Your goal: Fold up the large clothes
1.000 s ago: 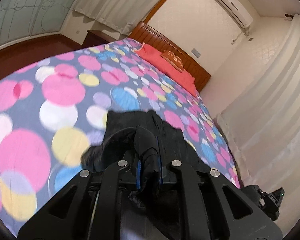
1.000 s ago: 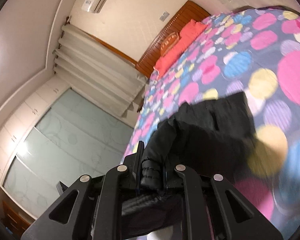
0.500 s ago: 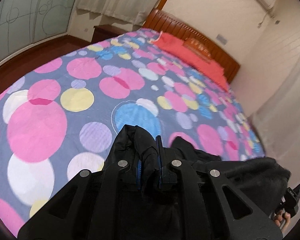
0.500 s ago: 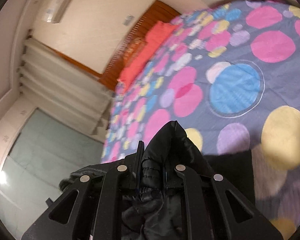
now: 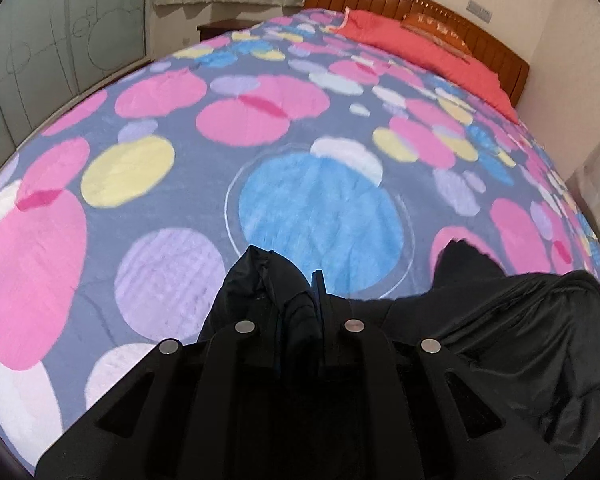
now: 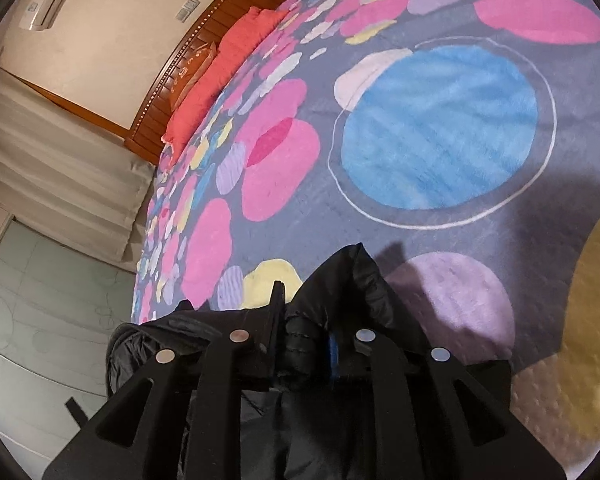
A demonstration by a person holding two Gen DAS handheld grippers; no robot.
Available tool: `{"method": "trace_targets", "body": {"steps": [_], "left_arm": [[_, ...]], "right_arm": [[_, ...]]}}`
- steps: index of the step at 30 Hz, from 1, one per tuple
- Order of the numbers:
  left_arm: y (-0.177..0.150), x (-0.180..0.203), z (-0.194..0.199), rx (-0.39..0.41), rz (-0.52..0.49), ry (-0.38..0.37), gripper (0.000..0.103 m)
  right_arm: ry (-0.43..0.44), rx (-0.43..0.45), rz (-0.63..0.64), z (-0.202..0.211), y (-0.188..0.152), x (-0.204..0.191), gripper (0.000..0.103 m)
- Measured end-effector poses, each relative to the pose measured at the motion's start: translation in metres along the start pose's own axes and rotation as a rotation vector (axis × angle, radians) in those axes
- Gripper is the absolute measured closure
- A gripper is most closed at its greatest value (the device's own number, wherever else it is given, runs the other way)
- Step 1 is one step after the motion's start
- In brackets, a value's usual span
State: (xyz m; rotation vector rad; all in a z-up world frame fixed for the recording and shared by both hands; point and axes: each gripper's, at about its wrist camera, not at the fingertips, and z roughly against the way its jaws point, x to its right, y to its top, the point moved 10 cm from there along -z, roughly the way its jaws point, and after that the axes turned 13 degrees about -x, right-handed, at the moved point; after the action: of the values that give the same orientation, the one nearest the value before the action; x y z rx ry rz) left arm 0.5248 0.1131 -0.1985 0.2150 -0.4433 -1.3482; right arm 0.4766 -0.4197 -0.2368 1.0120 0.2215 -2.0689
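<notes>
While both grippers pinch folds of the black coat [image 5: 500,320] at lower centre of each frame, we see the right gripper [image 6: 304,320] with jaws just easing wider, the left gripper [image 5: 300,304] clenched, over the spotted bedspread [image 5: 180,160].

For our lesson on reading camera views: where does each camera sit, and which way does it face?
Left wrist: on the left gripper, facing down over the bed toward the headboard; its fingers pinch a black jacket.
Right wrist: on the right gripper, tilted the same way, pinching the jacket.
Shared: blue circle, red pillow.
</notes>
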Motion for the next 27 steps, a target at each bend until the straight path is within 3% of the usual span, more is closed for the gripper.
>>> {"method": "trace_targets", "body": {"steps": [2, 4, 6, 9, 13, 17, 20, 22, 27], "left_arm": [[0.001, -0.001, 0.007, 0.007, 0.009, -0.038, 0.087], [0.004, 0.000, 0.018, 0.005, -0.003, -0.091, 0.079], [0.008, -0.001, 0.032, 0.011, -0.007, -0.149, 0.058], [0.016, -0.010, 0.063, 0.070, 0.021, -0.193, 0.031], [0.019, -0.024, 0.102, 0.156, 0.025, -0.142, 0.029], [-0.005, 0.014, 0.117, 0.166, -0.085, -0.152, 0.029], [-0.029, 0.058, 0.107, 0.142, -0.170, -0.163, 0.029], [-0.041, 0.090, 0.092, 0.115, -0.221, -0.156, 0.029], [-0.043, 0.127, 0.049, 0.089, -0.259, -0.097, 0.029]], "right_arm": [[0.015, -0.015, -0.006, 0.003, 0.000, -0.001, 0.078], [0.028, -0.024, -0.010, 0.010, 0.001, -0.004, 0.072], [0.049, -0.011, 0.003, 0.025, 0.003, -0.011, 0.063], [0.035, 0.056, 0.015, 0.051, 0.006, -0.018, 0.035], [-0.018, 0.101, 0.066, 0.074, 0.001, -0.034, 0.035], [-0.143, 0.089, 0.268, 0.060, -0.032, -0.085, 0.035], [-0.246, 0.062, 0.416, 0.029, -0.058, -0.122, 0.040], [-0.295, 0.014, 0.525, -0.002, -0.080, -0.146, 0.055], [-0.360, -0.015, 0.660, -0.053, -0.102, -0.175, 0.058]]}}
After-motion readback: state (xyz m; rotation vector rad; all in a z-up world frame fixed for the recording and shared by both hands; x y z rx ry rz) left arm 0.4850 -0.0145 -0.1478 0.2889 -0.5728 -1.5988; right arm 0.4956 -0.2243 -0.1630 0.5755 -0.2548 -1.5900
